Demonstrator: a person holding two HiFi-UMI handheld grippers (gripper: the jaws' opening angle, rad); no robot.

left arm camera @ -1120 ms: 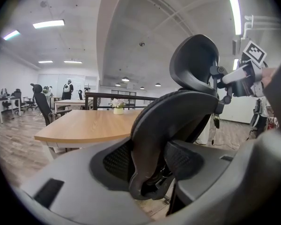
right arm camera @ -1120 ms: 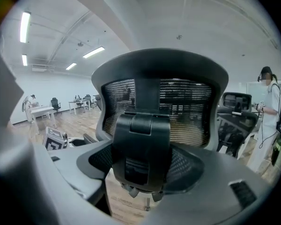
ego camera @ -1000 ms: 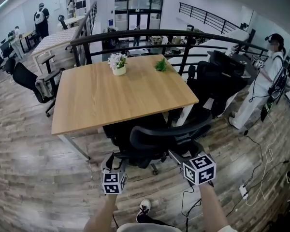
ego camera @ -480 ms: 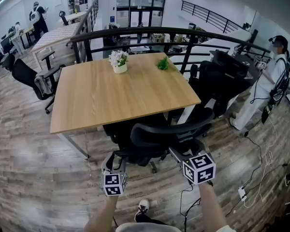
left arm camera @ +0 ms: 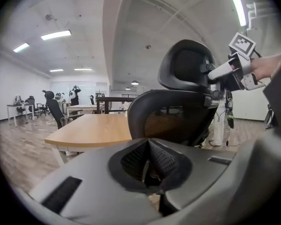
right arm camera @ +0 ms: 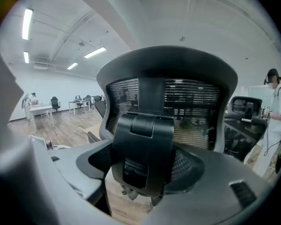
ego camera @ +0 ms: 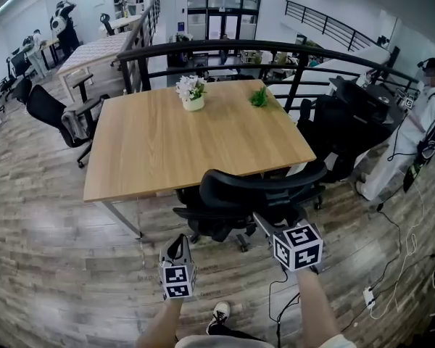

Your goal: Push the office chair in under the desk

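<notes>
Straight ahead at twelve o'clock the chair (ego camera: 254, 194) is blocking the way, its back standing close to the near edge of the desk (ego camera: 203, 140). The desk top is lying bare except for a flower pot (ego camera: 193, 94) and a small green plant (ego camera: 259, 97) sitting along its far edge. At ten o'clock open floor (ego camera: 51, 259) is stretching past the slanted desk leg (ego camera: 122, 220), leaving room for a hand to pass. At two o'clock a cluster of dark seats (ego camera: 344, 125) and a person in white (ego camera: 409, 143) are crowding that side. At four o'clock cables (ego camera: 391, 259) are trailing across the boards. A black railing (ego camera: 225, 49) is closing off the far side.
</notes>
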